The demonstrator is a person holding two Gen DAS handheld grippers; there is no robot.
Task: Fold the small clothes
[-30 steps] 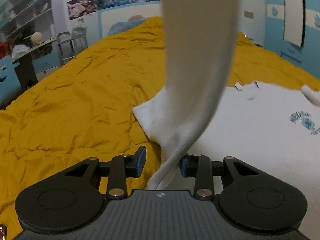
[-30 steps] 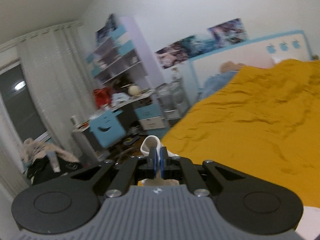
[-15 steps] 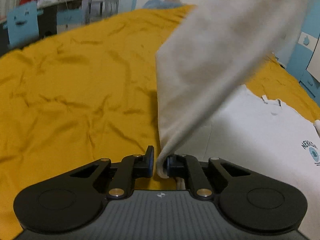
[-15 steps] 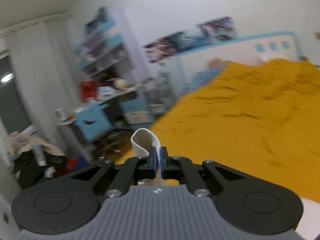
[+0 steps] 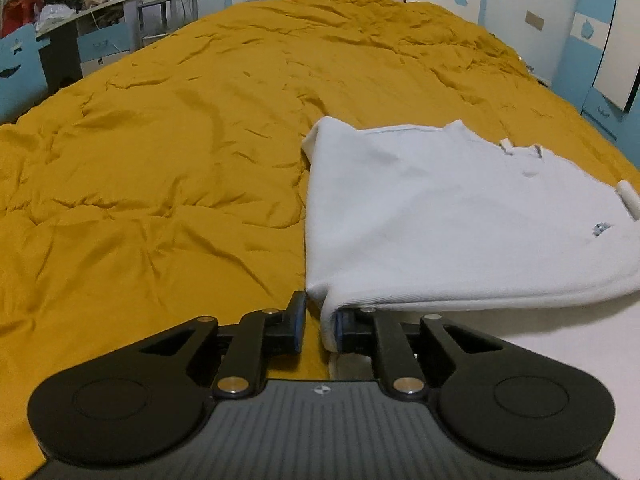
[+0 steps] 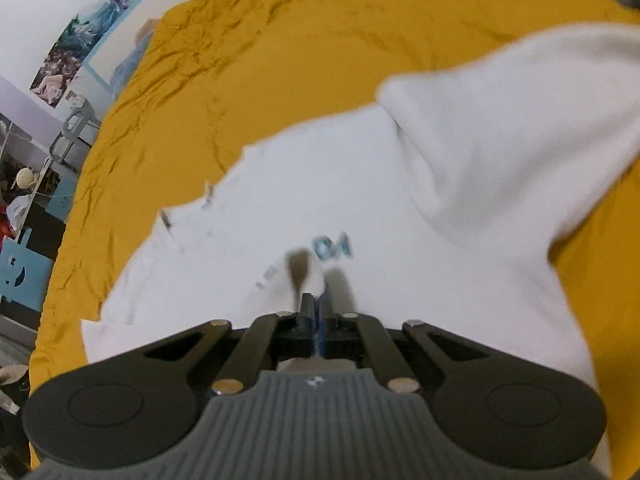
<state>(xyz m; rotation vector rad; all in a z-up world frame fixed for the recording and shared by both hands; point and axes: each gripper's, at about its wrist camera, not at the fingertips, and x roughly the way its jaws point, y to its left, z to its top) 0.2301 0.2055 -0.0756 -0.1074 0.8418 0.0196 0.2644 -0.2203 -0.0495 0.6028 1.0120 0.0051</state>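
Left wrist: left gripper (image 5: 318,330) jaws opening, shirt (image 5: 440,216) hem between them, touching right pad only; shirt on quilt (image 5: 160,160) at 2 o'clock. Right gripper (image 6: 316,308) pressed together, pinching cuff (image 6: 306,274).

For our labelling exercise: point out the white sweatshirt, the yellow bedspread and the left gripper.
white sweatshirt (image 5: 440,208), left wrist view, folded body.
yellow bedspread (image 5: 168,152), left wrist view, wrinkled surface.
left gripper (image 5: 318,326), left wrist view, between fingertips.

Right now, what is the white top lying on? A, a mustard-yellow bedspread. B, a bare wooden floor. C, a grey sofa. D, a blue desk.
A: the white top is spread on the rumpled mustard-yellow bedspread, which surrounds it in both wrist views.
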